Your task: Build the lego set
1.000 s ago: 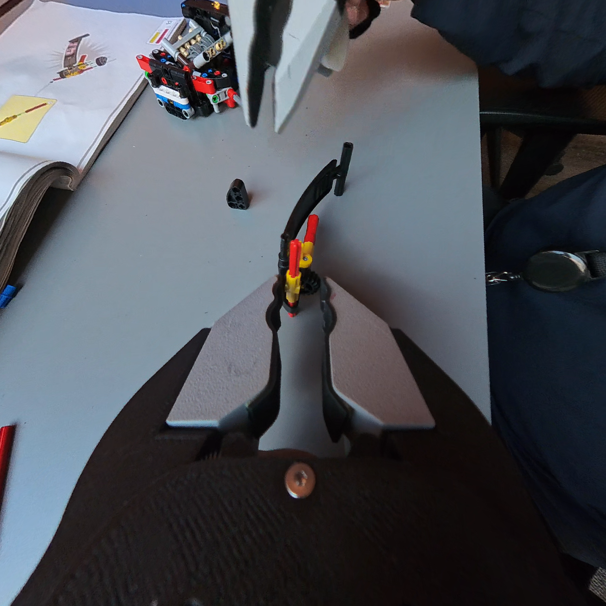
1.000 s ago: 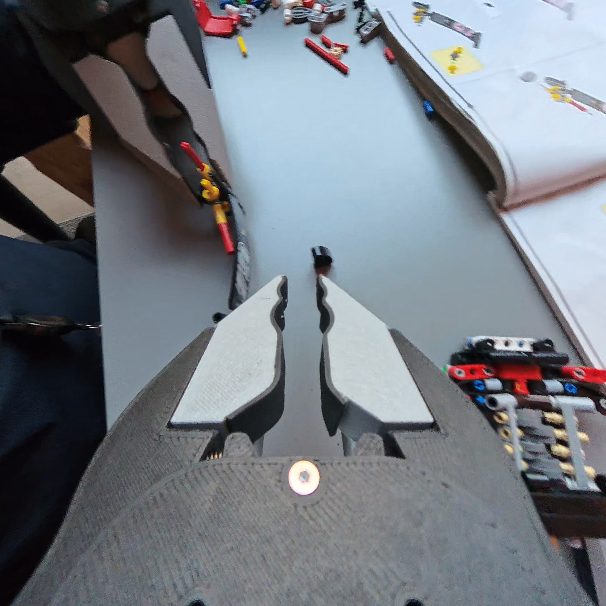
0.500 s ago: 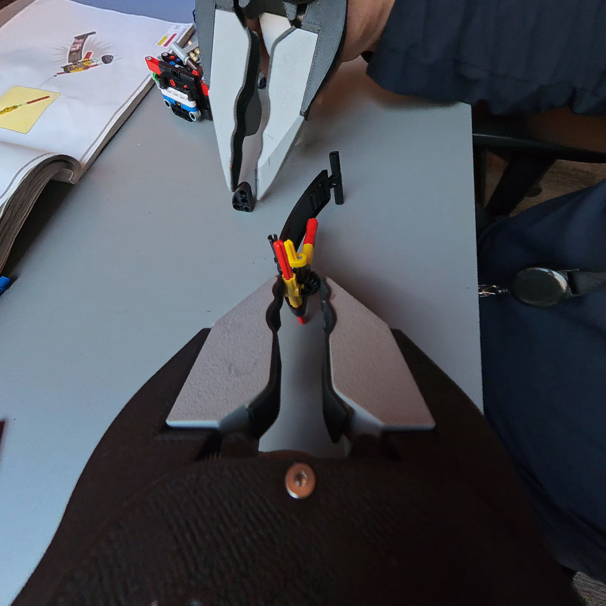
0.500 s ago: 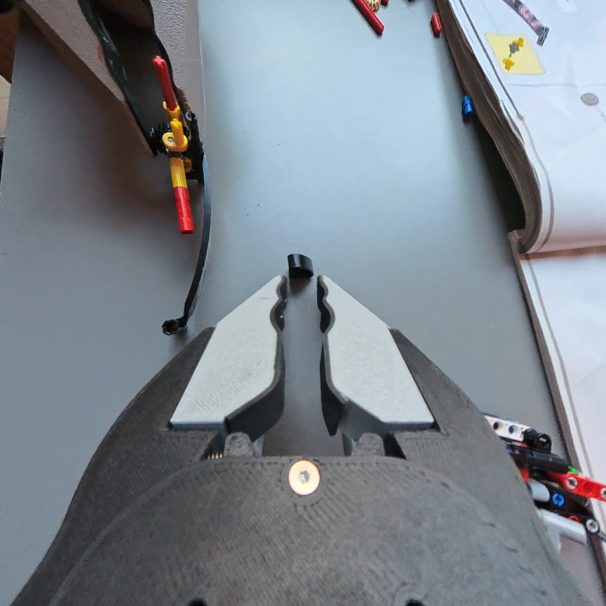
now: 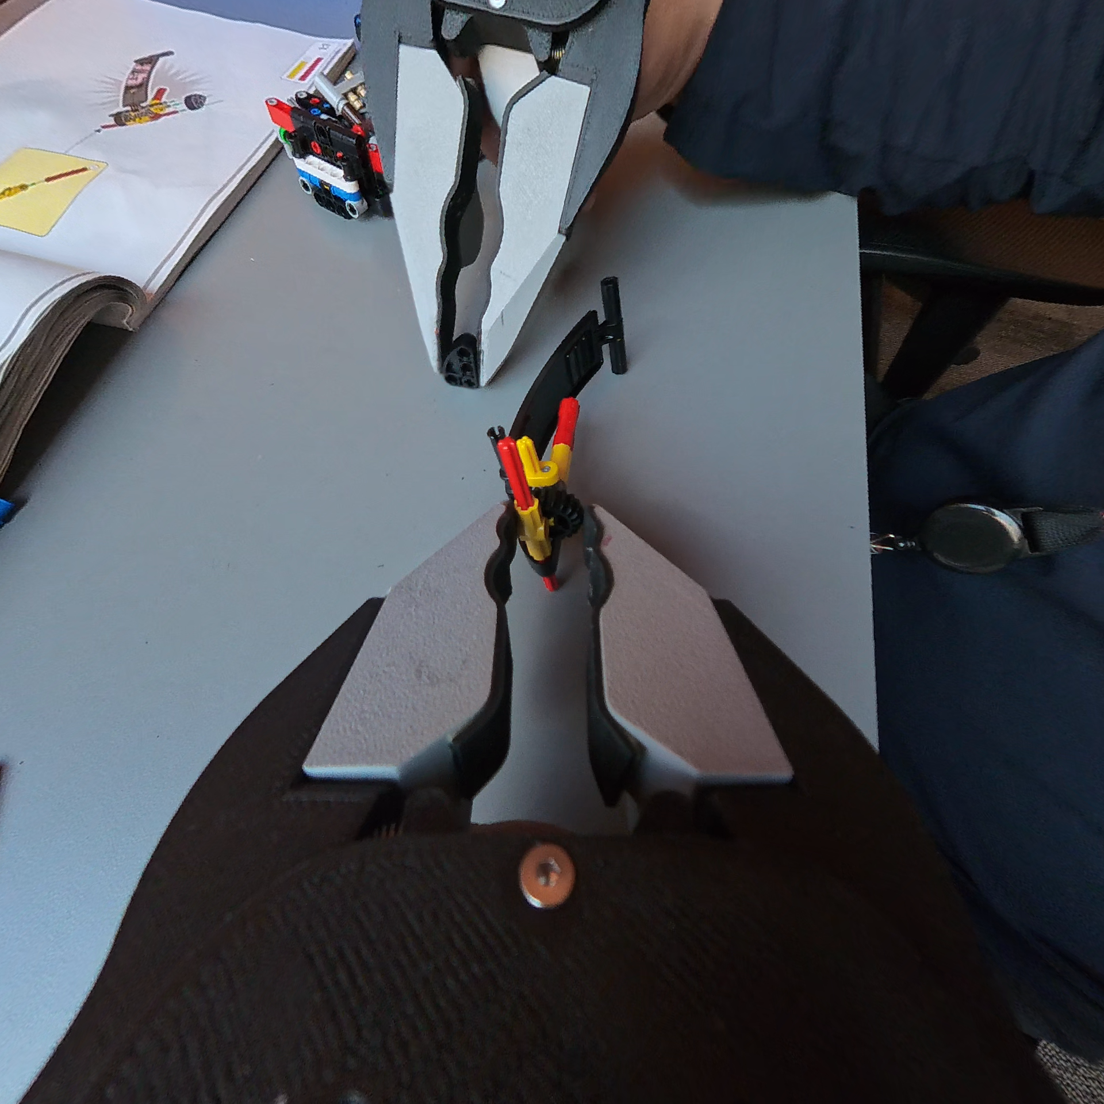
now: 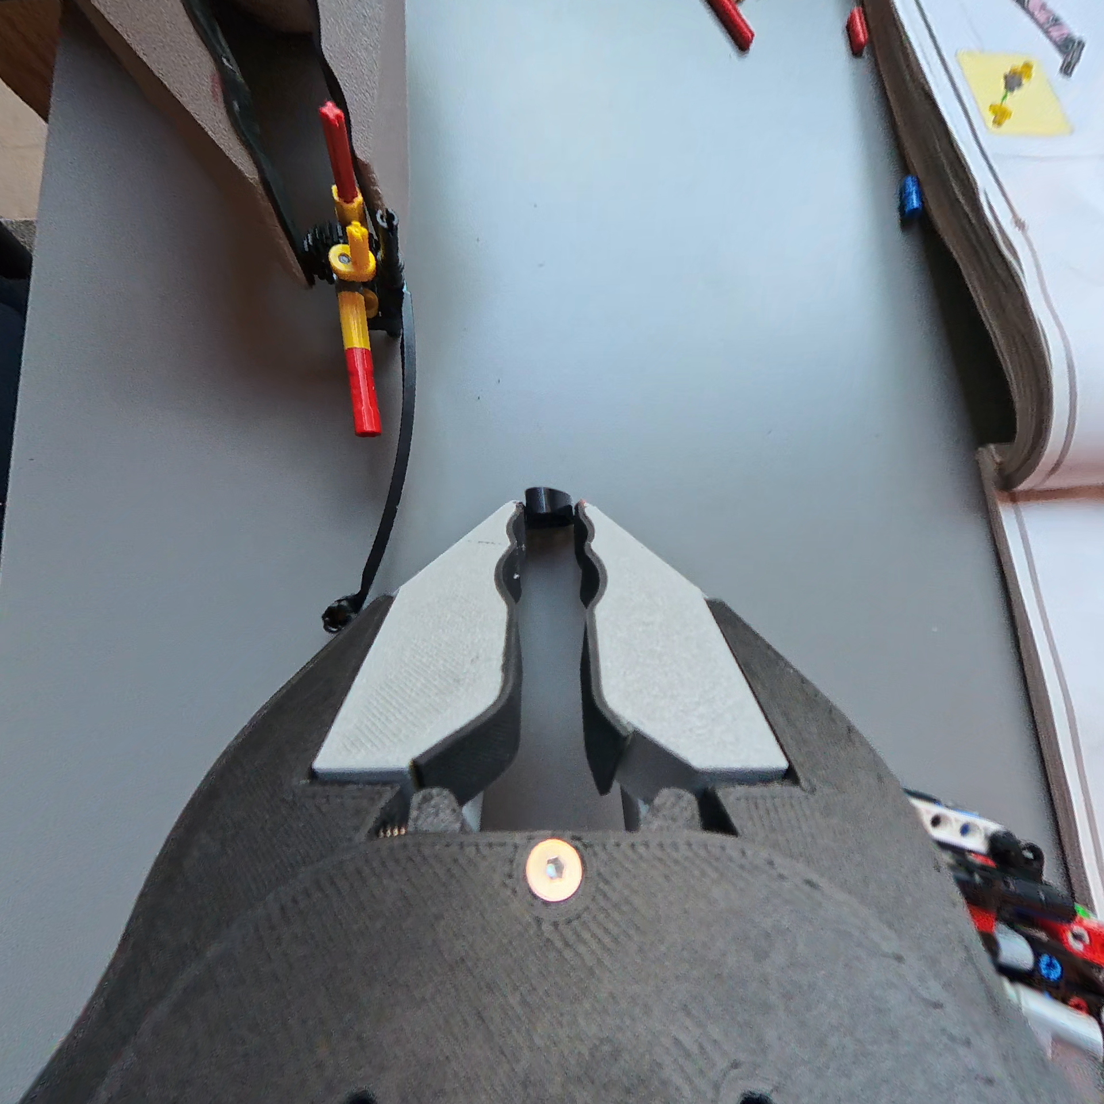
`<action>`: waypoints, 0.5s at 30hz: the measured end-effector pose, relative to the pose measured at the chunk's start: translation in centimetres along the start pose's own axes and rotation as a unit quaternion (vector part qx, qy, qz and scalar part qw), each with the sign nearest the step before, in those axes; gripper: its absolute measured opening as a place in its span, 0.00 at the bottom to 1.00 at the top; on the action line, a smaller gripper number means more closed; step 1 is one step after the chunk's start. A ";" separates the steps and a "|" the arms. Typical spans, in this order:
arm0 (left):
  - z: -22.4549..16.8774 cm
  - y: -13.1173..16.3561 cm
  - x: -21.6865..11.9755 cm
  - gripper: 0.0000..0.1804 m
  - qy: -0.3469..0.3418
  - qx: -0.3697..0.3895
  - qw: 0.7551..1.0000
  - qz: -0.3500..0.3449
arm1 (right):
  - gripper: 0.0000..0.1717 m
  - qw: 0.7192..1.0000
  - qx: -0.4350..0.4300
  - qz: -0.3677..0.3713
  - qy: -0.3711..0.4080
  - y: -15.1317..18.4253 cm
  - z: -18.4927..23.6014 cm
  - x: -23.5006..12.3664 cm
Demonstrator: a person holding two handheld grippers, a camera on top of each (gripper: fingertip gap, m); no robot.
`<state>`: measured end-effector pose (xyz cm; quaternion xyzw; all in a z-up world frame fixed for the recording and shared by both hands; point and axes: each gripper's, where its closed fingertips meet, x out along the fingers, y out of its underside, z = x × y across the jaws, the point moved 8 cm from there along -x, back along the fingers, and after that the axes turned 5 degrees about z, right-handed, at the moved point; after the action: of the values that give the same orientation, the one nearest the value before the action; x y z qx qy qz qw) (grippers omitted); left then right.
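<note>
The left gripper point(image 5: 546, 520) was seen low-centre in its own view, clamped on a small red, yellow and black assembly point(image 5: 534, 508) of axles and gears; the piece was wedged between the fingertips, with a red axle end poking back into the gap and two red-tipped rods pointing up-frame. A long curved black strip point(image 5: 555, 382) ran from that assembly toward the upper right of the frame and ended in a short black crossbar. In the right wrist view the same assembly point(image 6: 352, 269) appeared upper left, held at the tip of the left gripper, the black strip point(image 6: 394, 478) arcing down toward centre-left. The right gripper point(image 6: 546, 508) was closed on a small black connector piece point(image 6: 546, 505) at its very fingertips, both tips against the piece's sides, just over the grey table point(image 6: 657, 299). The left view showed this gripper upper centre, pointing down, the black piece point(image 5: 460, 361) pinched at its tip at or just above the table surface. A multicoloured brick build point(image 5: 328, 155) sat upper left beside an open instruction booklet point(image 5: 119, 149). A few loose red pieces point(image 6: 729, 24) and a blue one point(image 6: 908, 200) lay near the top and right of the right view. A dark blue sleeve point(image 5: 896, 89) filled the upper right of the left view, and a badge reel point(image 5: 968, 537) hung at mid right.
</note>
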<state>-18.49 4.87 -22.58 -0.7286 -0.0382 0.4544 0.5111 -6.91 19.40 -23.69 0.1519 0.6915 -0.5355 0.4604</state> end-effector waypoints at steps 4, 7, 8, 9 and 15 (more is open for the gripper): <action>0.0 0.0 0.0 0.11 -0.001 0.000 1.000 0.000 | 0.08 0.997 0.022 0.072 0.014 -0.1 0.4 -1.0; 0.0 0.0 0.0 0.11 -0.001 0.000 1.000 0.000 | 0.08 0.983 0.018 0.179 0.041 -0.1 0.7 -2.0; 0.0 0.0 0.0 0.11 -0.001 0.001 1.000 0.000 | 0.08 0.975 0.015 0.217 0.044 0.0 0.8 -2.2; 0.0 0.0 0.0 0.11 0.000 0.001 1.000 0.000 | 0.08 0.967 0.011 0.252 0.046 -0.1 0.9 -2.2; -0.1 0.0 0.0 0.11 -0.003 0.005 1.000 0.001 | 0.08 0.949 0.000 0.313 0.039 -1.8 0.8 -0.6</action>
<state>-18.40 4.82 -22.59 -0.7249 -0.0367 0.4568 0.5142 -7.45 18.19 -22.16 0.3811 0.6266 -0.3584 0.5777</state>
